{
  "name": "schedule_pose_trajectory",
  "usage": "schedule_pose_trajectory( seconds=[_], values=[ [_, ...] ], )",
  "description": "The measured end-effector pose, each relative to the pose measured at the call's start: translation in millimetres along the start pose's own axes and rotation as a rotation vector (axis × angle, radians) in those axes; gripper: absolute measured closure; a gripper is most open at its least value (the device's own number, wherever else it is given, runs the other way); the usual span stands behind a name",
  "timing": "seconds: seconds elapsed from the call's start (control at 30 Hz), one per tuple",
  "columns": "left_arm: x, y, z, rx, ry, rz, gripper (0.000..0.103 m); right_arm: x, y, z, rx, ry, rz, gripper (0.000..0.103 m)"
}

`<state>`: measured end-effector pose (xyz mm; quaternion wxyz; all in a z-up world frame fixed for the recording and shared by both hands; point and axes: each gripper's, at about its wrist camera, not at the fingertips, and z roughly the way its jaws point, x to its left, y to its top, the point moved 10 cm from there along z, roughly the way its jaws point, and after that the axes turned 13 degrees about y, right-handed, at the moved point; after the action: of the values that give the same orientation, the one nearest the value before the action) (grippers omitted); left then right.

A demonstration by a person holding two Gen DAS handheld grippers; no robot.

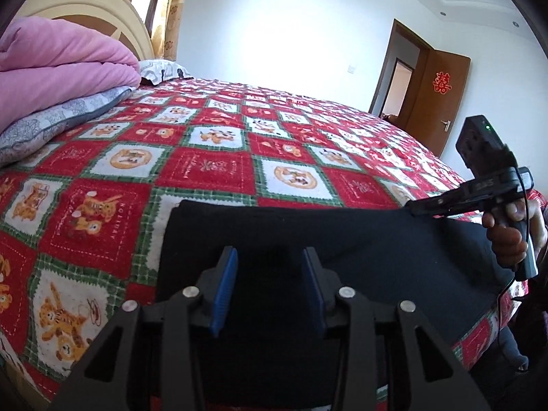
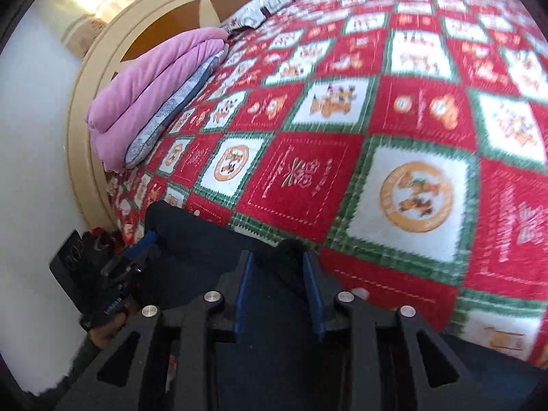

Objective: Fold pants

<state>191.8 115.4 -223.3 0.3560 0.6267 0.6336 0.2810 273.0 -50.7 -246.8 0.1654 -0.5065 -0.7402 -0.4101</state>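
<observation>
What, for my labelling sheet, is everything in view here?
bedspread: one, red-white-green checks, spread flat
pants: one, black, folded at bedspread's near edge
pillows: two, grey patterned, bedspread's far-left end
quilt: one, pink, folded on one pillow
door: one, brown, open, far wall
left gripper: one, black with blue pads, open over pants
right gripper: one, black with blue pads, at pants' far corner
right hand: one, holding right gripper's handle
</observation>
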Motion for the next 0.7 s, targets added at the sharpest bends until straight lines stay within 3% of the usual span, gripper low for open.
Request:
schedule_pose_trajectory(
  seconds=[0.17, 0.23, 0.27, 0.33, 0.4, 0.43, 0.53, 0.7],
  values=[
    [1, 0, 1, -0.015, -0.011, -0.020, 0.060, -6, 12, -6, -0.066, -0.039, -0.002, 0.097],
    [-1, -1, 0, -0.022, -0.009, -0.012, 0.056, -23, 10, 2, -0.042, -0.105, 0.020, 0.097],
    [-2, -1, 0, -0.022, -0.006, -0.008, 0.056, -25, 11, 4, -0.051, -0.097, 0.017, 0.097],
    [-4, -1, -3, -0.018, 0.002, 0.002, 0.054, -22, 14, 2, -0.061, -0.086, 0.011, 0.093],
    [-6, 1, -8, -0.015, 0.023, 0.009, 0.054, -20, 13, -7, -0.063, -0.102, 0.013, 0.076],
    [-7, 3, -10, -0.019, 0.031, 0.011, 0.051, -20, 12, -17, -0.080, -0.116, 0.005, 0.066],
    [-22, 12, -23, -0.058, 0.041, 0.040, 0.037, -17, 0, -74, -0.145, -0.153, -0.045, 0.065],
    [-73, 16, -33, -0.061, -0.038, 0.117, 0.030, -57, -52, -194, -0.229, -0.291, -0.027, 0.064]
  ],
)
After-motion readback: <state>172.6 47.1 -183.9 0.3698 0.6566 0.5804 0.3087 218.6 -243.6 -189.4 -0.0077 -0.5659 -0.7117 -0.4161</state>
